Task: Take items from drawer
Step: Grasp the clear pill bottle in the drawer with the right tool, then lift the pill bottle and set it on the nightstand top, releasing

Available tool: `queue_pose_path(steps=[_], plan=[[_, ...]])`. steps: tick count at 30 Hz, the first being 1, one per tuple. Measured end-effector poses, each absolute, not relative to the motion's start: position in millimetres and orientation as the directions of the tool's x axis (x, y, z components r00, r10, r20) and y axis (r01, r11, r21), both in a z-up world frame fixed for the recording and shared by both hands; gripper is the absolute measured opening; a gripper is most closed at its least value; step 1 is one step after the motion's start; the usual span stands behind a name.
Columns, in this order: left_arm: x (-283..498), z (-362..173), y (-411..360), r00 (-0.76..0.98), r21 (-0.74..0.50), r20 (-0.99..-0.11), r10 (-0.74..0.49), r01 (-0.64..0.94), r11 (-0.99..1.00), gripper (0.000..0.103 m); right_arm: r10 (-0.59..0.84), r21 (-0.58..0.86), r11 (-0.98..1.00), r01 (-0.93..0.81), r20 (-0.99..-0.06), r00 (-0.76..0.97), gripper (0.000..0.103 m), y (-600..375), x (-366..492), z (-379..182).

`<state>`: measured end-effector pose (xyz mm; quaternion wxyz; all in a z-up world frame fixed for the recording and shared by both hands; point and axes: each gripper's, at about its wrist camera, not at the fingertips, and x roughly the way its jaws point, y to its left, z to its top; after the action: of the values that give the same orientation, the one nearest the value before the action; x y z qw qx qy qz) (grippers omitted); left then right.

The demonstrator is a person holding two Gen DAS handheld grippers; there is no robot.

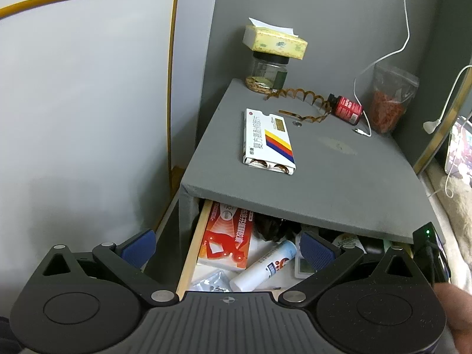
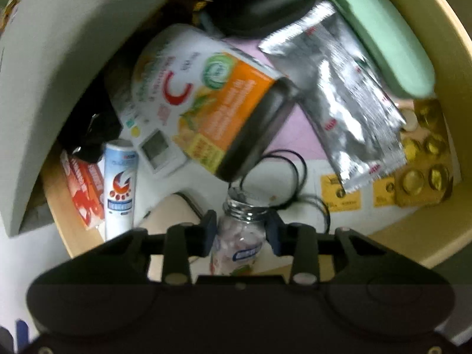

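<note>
The wooden drawer (image 1: 193,242) of the grey nightstand (image 1: 324,183) stands open, full of items. My right gripper (image 2: 240,231) is shut on a small clear bottle (image 2: 239,242) with a silver cap, held over the drawer (image 2: 442,230). Below it lie a big white-and-orange vitamin C canister (image 2: 206,100), a white tube (image 2: 121,188), a red box (image 2: 85,191), a silver foil pouch (image 2: 339,94) and gold blister packs (image 2: 424,159). My left gripper (image 1: 227,249) is open and empty above the drawer's front, over the red box (image 1: 227,236) and white tube (image 1: 265,265).
On the nightstand top lie a white medicine box (image 1: 267,141), a brown hair claw (image 1: 306,103), a red bottle (image 1: 346,109), a glass jar (image 1: 270,70) under a tissue pack (image 1: 274,39), a bag of red berries (image 1: 389,103) and a white cable (image 1: 383,56). A white wall panel (image 1: 88,103) stands left.
</note>
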<state>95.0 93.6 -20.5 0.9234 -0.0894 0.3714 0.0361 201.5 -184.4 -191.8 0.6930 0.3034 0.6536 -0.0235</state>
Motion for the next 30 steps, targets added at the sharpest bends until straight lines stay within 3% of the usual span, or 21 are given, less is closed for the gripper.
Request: queue_pose_path(steps=[7, 14, 16, 18, 26, 30], plan=[[94, -19, 97, 0.726, -0.161, -0.688, -0.008, -0.142, 0.977, 0.103, 0.293, 0.376, 0.915, 0.145, -0.868, 0.401, 0.034, -178, 158, -133], [96, -18, 93, 0.728, -0.157, -0.686, -0.009, -0.136, 0.978, 0.103, 0.271, 0.185, 0.963, -0.198, -0.623, 0.734, 0.034, -160, 125, -18], [96, -19, 91, 0.727, -0.151, -0.687, -0.006, -0.135, 0.979, 0.103, 0.276, 0.124, 0.961, -0.249, -0.539, 0.796, 0.034, -153, 136, 17], [96, -19, 90, 0.726, -0.14, -0.688, 0.0, -0.133, 0.981, 0.103, 0.256, 0.086, 0.965, -0.247, -0.511, 0.821, 0.034, -149, 152, 30], [96, -23, 93, 0.715, -0.137, -0.699, 0.007, -0.143, 0.98, 0.103, 0.232, 0.066, 0.97, -0.236, -0.56, 0.795, 0.035, -136, 215, -11], [95, -23, 94, 0.717, -0.142, -0.697, 0.002, -0.141, 0.98, 0.103, 0.235, 0.068, 0.968, -0.241, -0.578, 0.781, 0.046, -126, 216, -35]])
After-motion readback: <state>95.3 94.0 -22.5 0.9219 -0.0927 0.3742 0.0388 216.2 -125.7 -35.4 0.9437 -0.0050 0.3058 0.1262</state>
